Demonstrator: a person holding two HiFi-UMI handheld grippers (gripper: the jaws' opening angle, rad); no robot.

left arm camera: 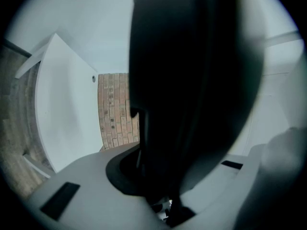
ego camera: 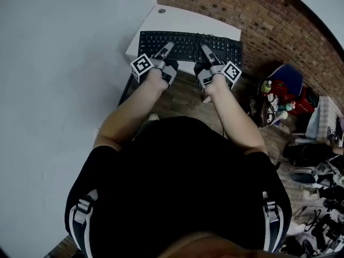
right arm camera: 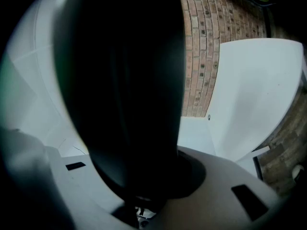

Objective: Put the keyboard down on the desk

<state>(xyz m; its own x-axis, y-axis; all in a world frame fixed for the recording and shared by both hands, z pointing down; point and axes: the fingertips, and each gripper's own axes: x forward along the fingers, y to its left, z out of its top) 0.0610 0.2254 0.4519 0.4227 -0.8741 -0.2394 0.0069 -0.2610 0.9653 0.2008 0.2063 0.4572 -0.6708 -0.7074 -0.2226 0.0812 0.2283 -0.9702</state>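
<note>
A black keyboard [ego camera: 185, 44] lies lengthwise along the near edge of the white desk [ego camera: 177, 20]; I cannot tell whether it rests on the top. My left gripper [ego camera: 167, 48] is shut on its near edge at the left. My right gripper [ego camera: 204, 49] grips the same edge, right of the middle. In the left gripper view the keyboard [left arm camera: 192, 80] is a dark edge-on slab between the grey fingers [left arm camera: 86, 190], with the desk [left arm camera: 67, 119] beyond. The right gripper view shows the same dark slab [right arm camera: 124, 80] clamped, with the desk [right arm camera: 254, 95] to its right.
A brick wall [ego camera: 258, 15] runs behind and to the right of the desk. A white wall [ego camera: 64, 63] fills the left. Bottles, a red bag [ego camera: 290, 95] and other clutter sit on the floor at the right. Wooden floor [ego camera: 185, 98] shows under my arms.
</note>
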